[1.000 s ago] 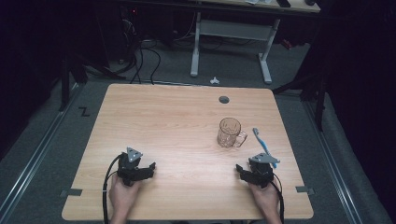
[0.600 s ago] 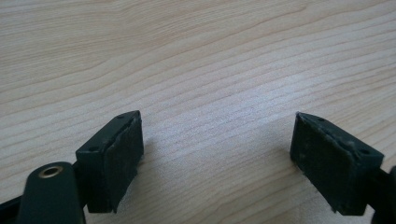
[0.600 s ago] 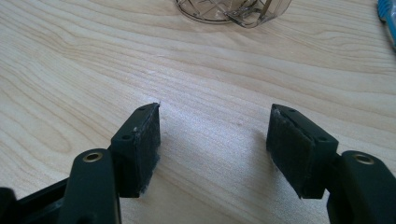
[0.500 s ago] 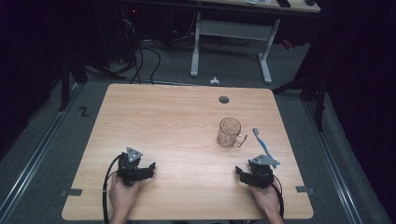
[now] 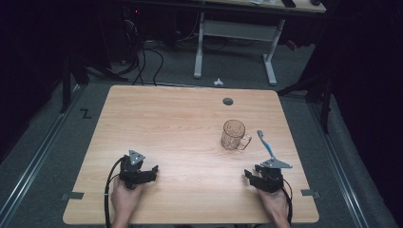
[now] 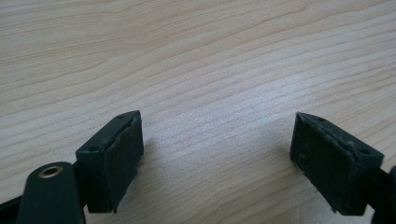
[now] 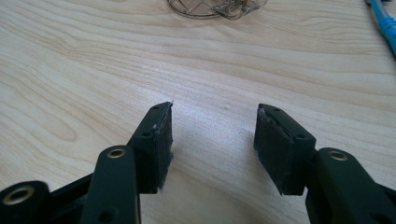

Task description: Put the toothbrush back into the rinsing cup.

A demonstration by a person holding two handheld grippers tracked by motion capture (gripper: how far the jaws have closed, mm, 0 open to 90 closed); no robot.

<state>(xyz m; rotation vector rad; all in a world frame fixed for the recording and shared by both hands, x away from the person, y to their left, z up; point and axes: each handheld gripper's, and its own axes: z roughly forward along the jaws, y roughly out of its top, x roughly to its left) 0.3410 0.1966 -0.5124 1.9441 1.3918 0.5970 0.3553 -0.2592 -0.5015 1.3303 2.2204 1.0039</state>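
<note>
The right tongs (image 7: 212,135) are just narrowing, spread over bare pale wooden surface (image 5: 180,123); the left tongs (image 6: 217,154) are gaping wide; the clear glass mug (image 7: 212,8) and blue toothbrush (image 7: 385,25) are being cut off by the right gripper view's edges.

I find one sign that I can read: a dark mark (image 5: 85,113) shaped like the letter Z on the grey floor (image 5: 47,142), just off the far left corner of the surface (image 5: 180,123). I can read no text, label, brand or number on the surface or on anything that lies on it.
</note>
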